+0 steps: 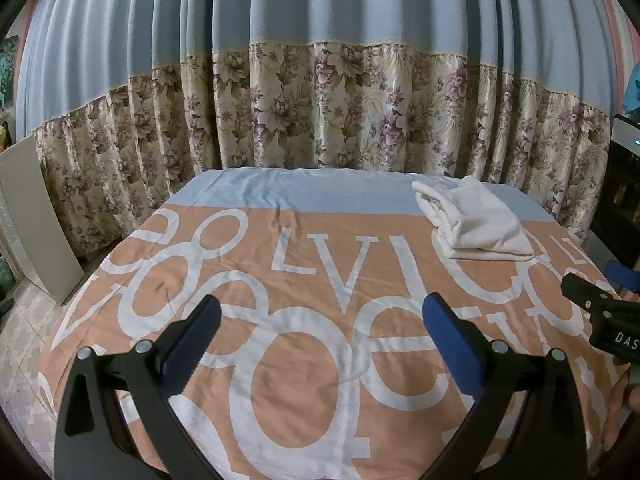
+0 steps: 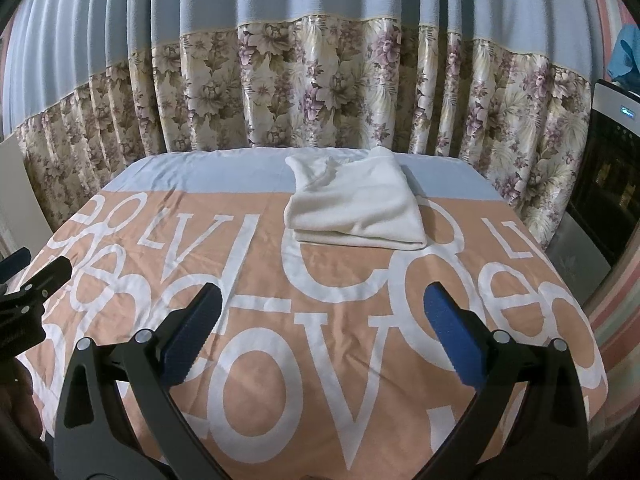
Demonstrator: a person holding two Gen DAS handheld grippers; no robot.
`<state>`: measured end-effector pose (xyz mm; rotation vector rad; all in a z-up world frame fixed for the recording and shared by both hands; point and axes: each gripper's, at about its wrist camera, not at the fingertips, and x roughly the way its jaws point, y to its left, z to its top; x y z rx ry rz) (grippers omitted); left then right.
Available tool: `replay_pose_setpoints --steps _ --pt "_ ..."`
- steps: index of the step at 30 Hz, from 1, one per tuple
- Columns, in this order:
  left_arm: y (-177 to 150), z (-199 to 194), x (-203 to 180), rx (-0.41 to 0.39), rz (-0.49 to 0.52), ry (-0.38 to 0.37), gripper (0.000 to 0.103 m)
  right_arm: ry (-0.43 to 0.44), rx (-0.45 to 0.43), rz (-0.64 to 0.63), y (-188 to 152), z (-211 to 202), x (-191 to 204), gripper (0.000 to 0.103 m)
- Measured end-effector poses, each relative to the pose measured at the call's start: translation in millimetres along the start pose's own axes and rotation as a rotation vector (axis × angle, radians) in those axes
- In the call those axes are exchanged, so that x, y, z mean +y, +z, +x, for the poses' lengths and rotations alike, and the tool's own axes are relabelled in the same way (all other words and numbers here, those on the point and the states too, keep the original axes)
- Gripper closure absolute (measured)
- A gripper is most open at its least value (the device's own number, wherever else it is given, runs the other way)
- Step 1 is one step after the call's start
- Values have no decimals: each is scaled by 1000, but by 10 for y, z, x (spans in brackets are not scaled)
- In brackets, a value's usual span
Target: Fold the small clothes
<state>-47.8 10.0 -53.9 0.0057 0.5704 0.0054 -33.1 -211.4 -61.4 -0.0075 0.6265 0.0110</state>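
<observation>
A white garment lies folded into a flat bundle at the far right of the table, on the peach and white lettered cover. In the right wrist view the same white garment sits straight ahead, past the fingertips. My left gripper hangs open over the cover's middle with nothing between its blue pads. My right gripper is open too, held back from the garment and empty. The right gripper's fingertip shows at the right edge of the left wrist view.
A blue and floral curtain hangs right behind the table. A grey panel leans at the left on the tiled floor. A dark appliance stands at the right. The cover drapes over the table's edges.
</observation>
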Motion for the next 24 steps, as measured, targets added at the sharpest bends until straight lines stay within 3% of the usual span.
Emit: replay_pose_setpoints --steps 11,24 --pt "9 7 -97 -18 5 -7 2 2 11 0 -22 36 22 3" --pt "27 74 -69 24 -49 -27 2 -2 11 0 -20 46 18 3"
